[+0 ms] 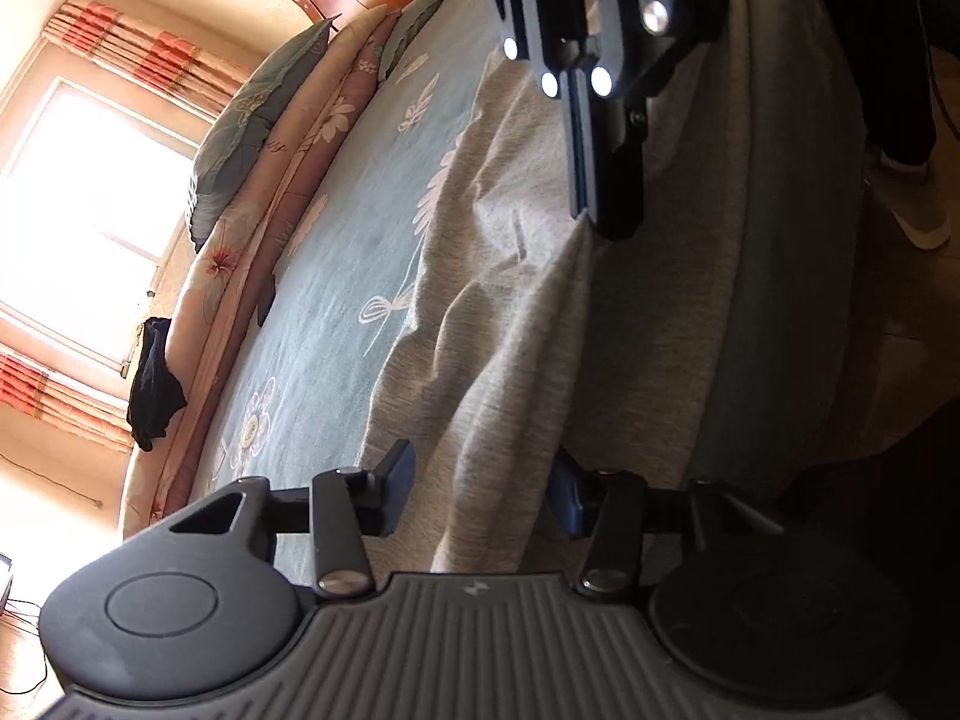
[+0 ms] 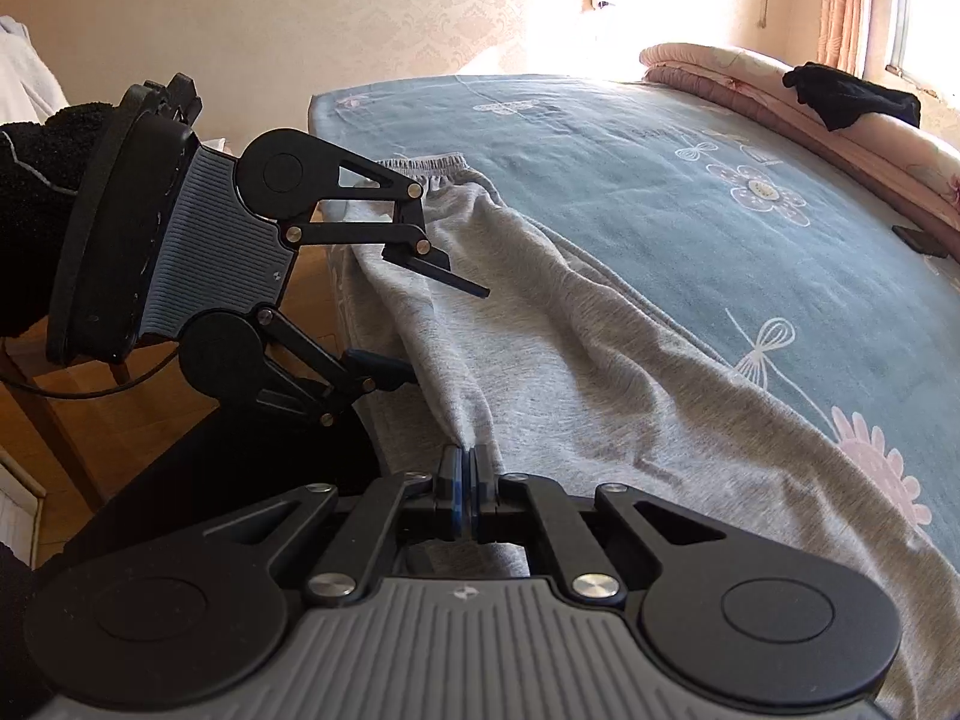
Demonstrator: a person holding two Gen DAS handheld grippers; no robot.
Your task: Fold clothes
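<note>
Grey sweatpants (image 2: pixel 570 348) lie stretched along the near edge of a bed with a blue flowered sheet (image 2: pixel 690 192); the elastic waistband (image 2: pixel 426 165) is at the far end. My right gripper (image 2: pixel 467 468) is shut on a pinch of the grey fabric at the bed edge. It also shows in the left wrist view (image 1: pixel 591 204), shut on the cloth. My left gripper (image 1: pixel 486 480) is open, its fingers on either side of the grey sweatpants (image 1: pixel 504 312). In the right wrist view the left gripper (image 2: pixel 420 324) is open at the pants' edge near the waistband.
Folded quilts and pillows (image 1: pixel 282 138) line the far side of the bed. A black garment (image 2: pixel 852 96) lies on the quilt. A small dark object (image 2: pixel 921 240) lies on the sheet. Wooden floor (image 2: pixel 150 408) and a chair leg are left of the bed.
</note>
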